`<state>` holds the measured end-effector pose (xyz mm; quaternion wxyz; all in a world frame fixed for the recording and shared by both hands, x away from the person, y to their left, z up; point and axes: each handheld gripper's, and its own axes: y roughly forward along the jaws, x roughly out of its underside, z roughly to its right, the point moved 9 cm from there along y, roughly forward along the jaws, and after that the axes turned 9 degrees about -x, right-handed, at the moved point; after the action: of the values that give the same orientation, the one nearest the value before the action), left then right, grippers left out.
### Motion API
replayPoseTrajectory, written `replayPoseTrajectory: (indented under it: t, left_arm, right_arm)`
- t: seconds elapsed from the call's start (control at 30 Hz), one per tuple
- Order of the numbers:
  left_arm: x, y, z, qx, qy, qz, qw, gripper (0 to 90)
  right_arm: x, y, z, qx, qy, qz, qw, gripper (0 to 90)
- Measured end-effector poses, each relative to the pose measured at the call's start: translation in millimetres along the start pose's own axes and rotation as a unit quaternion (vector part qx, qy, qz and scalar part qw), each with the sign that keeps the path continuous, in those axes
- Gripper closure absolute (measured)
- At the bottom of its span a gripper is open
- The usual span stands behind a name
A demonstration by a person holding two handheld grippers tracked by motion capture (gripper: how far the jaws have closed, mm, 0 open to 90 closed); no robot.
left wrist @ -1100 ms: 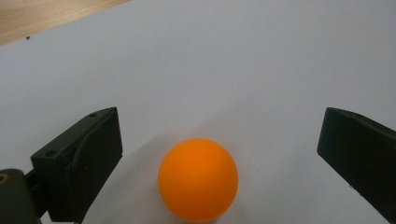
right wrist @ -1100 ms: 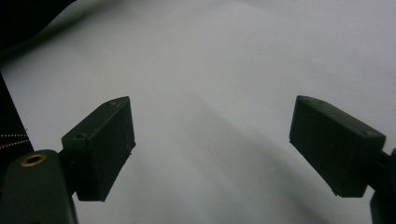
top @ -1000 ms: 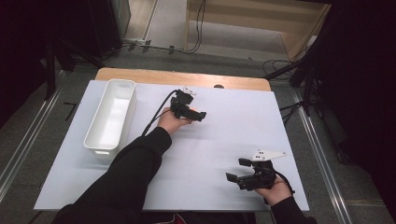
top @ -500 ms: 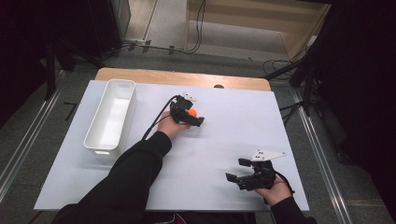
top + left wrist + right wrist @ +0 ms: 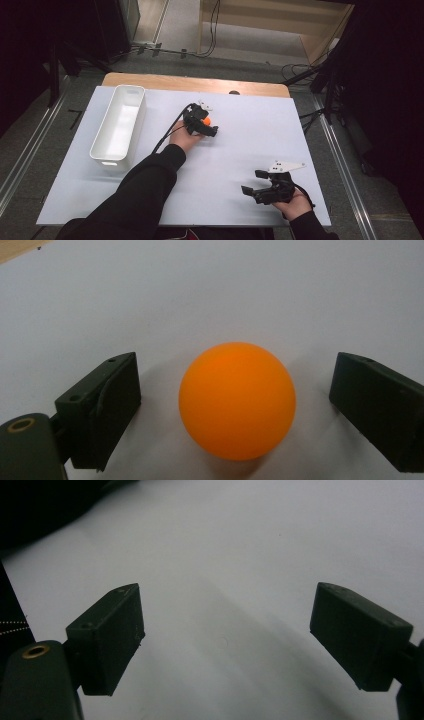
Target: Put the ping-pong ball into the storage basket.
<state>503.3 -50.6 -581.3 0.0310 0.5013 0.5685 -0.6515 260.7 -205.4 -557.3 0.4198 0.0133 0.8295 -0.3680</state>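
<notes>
The white table (image 5: 240,150) takes the middle of the high view, and a white bin (image 5: 119,126) stands at its left. Your left gripper (image 5: 206,127) is near the centre. Its jaws have just been closing around the orange ball (image 5: 237,401), with a gap on both sides. Your right gripper (image 5: 255,184), lower right, rests with its jaws wide and nothing between them.

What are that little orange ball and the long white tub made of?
The orange ball looks like thin matte plastic, ping-pong style: a smooth, even surface with only a soft sheen and no seam in sight. The white tub seems to be moulded plastic, slightly glossy, with rounded corners and a rolled rim; coated metal can't be ruled out.
</notes>
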Motion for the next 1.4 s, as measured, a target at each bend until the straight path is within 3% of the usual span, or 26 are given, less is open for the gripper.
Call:
replayPoseTrajectory:
  t: [0.1,0.13,0.17,0.2,0.37,0.4,0.5,0.7,0.97,1.03,1.17,1.4]
  left_arm:
    - [0.2,-0.8,-1.2,-0.004,-0.004,0.002,1.0,12.1]
    - [-0.6,-2.4,-5.0,-0.017,-0.02,0.011,0.9996,17.9]
    - [-0.6,-2.4,-5.0,-0.017,-0.02,0.011,0.9996,22.9]
    - [-1.0,-3.4,-9.0,-0.029,-0.033,0.016,0.9989,29.2]
    - [-1.6,-4.4,-5.4,-0.025,-0.022,0.024,0.9991,37.0]
    - [-1.1,-5.4,-4.6,-0.022,-0.013,0.023,0.9994,39.7]
    - [-1.2,-5.9,-2.5,-0.016,-0.016,0.026,0.9994,46.5]
    - [-1.0,-6.1,-4.6,-0.013,-0.03,0.022,0.9992,51.1]
    - [-1.5,-6.2,-4.7,-0.011,-0.027,0.024,0.9993,51.2]
    - [-1.4,-6.8,-5.9,-0.006,-0.027,0.022,0.9994,51.3]
    - [-1.5,-9.8,-6.1,0.013,-0.046,0.016,0.9987,51.2]
    - [-1.5,-18.4,2.8,0.041,-0.046,0.004,0.9981,51.2]
  right_arm:
    - [0.1,0.0,-0.2,0.0,0.001,0.0,1.0,12.9]
    - [-0.1,0.1,-0.1,0.001,0.0,0.001,1.0,12.9]
    - [-0.1,0.1,-0.1,0.001,0.0,0.001,1.0,12.9]
    - [-0.1,0.1,-0.2,0.002,0.001,0.001,1.0,12.9]
    - [0.1,-0.2,0.2,0.002,0.0,0.001,1.0,12.9]
    - [0.2,-0.1,0.2,0.002,-0.001,0.001,1.0,12.9]
    - [0.3,-0.2,0.2,0.003,-0.001,0.0,1.0,12.9]
    - [0.0,0.0,0.0,0.003,0.002,0.002,1.0,12.9]
    - [0.3,-0.3,0.4,0.004,0.005,0.0,1.0,12.9]
    - [0.3,-0.3,0.6,0.004,0.005,0.0,1.0,12.9]
    - [0.5,-0.7,0.6,0.005,0.003,0.0,1.0,12.9]
    - [0.6,-0.9,1.1,0.006,0.004,-0.001,1.0,12.9]
